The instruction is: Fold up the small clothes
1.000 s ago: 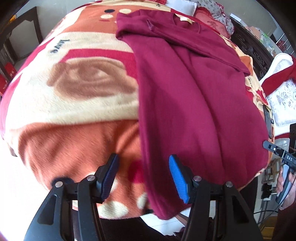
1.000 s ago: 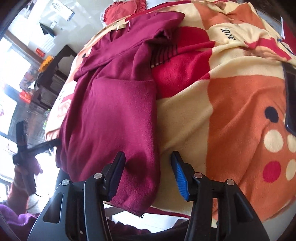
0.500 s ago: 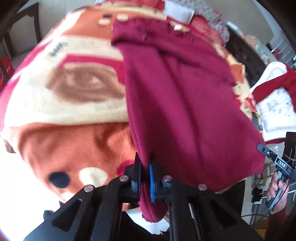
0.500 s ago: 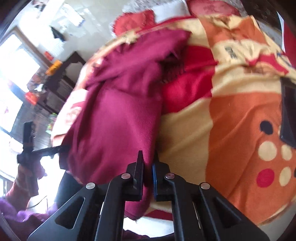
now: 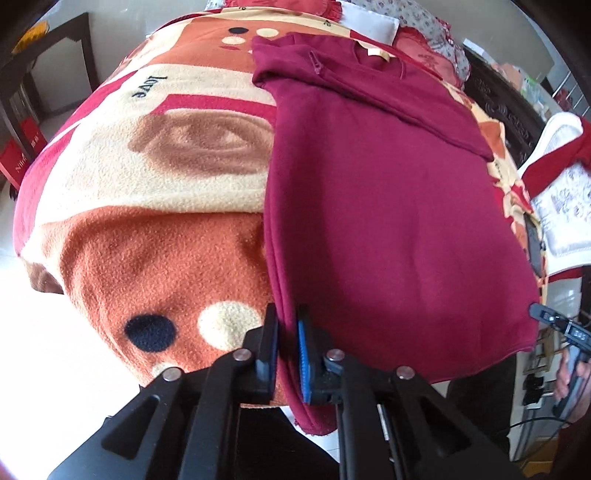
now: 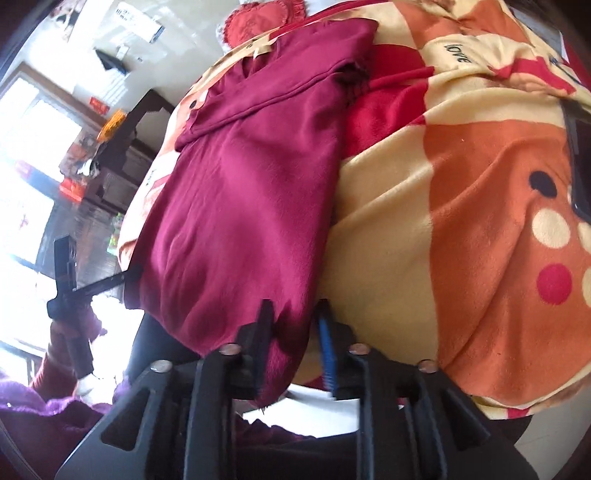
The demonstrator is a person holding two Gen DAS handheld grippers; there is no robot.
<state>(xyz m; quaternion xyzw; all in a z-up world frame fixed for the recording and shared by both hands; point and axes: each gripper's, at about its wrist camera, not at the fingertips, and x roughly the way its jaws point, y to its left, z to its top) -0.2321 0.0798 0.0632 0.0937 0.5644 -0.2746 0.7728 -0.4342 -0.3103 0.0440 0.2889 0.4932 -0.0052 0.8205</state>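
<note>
A: Left gripper (image 5: 287,345)?
B: Jaws narrow, opening a touch, hem corner of the maroon sweater (image 5: 388,206) still pinched between the pads. Cloth hangs below the fingers.
A: Right gripper (image 6: 295,350)?
B: Jaws opening. Other hem corner sits between them, pressed on the left pad; a small gap shows beside the blue pad (image 6: 327,354). Corner droops off the near edge.
A: Where's the garment overall?
B: Flat on the fleece blanket (image 5: 155,258), lengthwise away from the cameras. Hem at the near edge, collar at the far end. One sleeve folded across the chest.
A: Anything on the blanket beside it?
B: A dark flat slab (image 6: 580,162) near the right edge in the right view; can't tell what it is. "love" lettering (image 6: 456,53) printed further back.
A: Beyond that?
B: Red heart-shaped cushion (image 6: 266,18) past the collar. Dark wooden furniture (image 6: 122,147) off to the side.
</note>
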